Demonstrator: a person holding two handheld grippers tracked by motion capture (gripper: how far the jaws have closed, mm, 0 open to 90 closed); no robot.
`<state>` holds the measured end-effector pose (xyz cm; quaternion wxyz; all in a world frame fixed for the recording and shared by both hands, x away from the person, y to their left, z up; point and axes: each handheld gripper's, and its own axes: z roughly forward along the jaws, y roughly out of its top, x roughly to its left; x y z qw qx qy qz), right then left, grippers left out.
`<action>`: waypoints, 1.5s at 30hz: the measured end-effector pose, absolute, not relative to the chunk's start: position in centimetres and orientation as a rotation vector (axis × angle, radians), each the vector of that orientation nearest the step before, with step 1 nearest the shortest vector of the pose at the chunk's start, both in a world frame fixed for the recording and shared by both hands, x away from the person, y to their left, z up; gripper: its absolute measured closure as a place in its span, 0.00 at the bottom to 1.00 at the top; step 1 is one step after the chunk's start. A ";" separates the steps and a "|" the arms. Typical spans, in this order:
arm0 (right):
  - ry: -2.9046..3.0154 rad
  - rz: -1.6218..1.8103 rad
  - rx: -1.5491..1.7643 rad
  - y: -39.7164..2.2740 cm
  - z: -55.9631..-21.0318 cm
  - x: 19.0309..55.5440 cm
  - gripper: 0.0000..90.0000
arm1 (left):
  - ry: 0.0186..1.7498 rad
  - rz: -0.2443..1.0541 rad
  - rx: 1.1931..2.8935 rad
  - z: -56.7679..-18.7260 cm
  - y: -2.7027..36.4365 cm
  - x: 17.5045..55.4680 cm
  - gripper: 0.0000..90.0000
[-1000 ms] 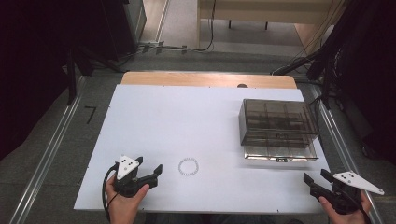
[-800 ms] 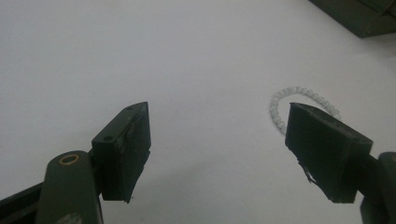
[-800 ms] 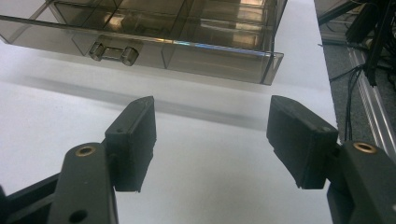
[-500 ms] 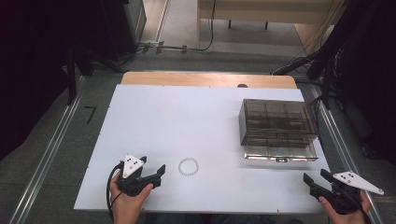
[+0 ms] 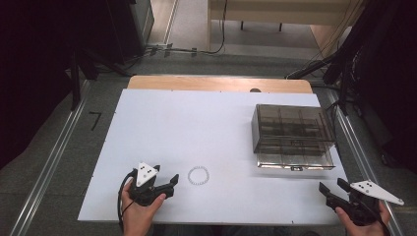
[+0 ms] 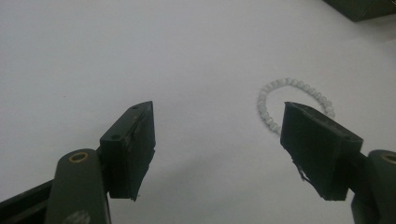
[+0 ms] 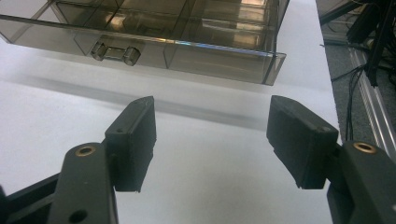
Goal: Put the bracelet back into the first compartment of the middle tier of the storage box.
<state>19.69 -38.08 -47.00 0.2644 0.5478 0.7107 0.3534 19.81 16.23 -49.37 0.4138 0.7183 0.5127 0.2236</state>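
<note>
Down at the bottom of the high view, the left gripper (image 5: 169,184) sits low left of centre, jaws spread with nothing between them, though they have just been closing a touch. Just ahead of it, near the middle of the lower table (image 5: 147,128), lies the bead bracelet (image 5: 198,175), apart from the jaws. In the left gripper view the bracelet (image 6: 280,100) shows right of centre, partly behind the right-hand jaw: a small ring of pale, whitish round beads, lying flat.

It looks light and floppy, likely strung on cord, so it should sag and slide on this smooth white surface. Best bet, I'd say: pinch one stretch of the beaded strand, one jaw inside the ring and one outside.

Bottom right, the right gripper (image 5: 334,192) hangs with jaws wide apart and empty. Farther up, at right, stands the smoky clear drawer box (image 5: 292,135), its drawer pulled out.
</note>
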 end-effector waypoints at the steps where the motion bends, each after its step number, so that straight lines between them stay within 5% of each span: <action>1: 1.921 0.955 1.483 -38.1 -47.0 19.7 0.35 | 1.288 0.561 1.813 -49.4 16.1 19.8 0.31; 45: 1.933 0.950 1.478 -38.1 -47.1 19.7 0.36 | 1.226 0.563 1.937 -50.9 11.3 22.0 0.40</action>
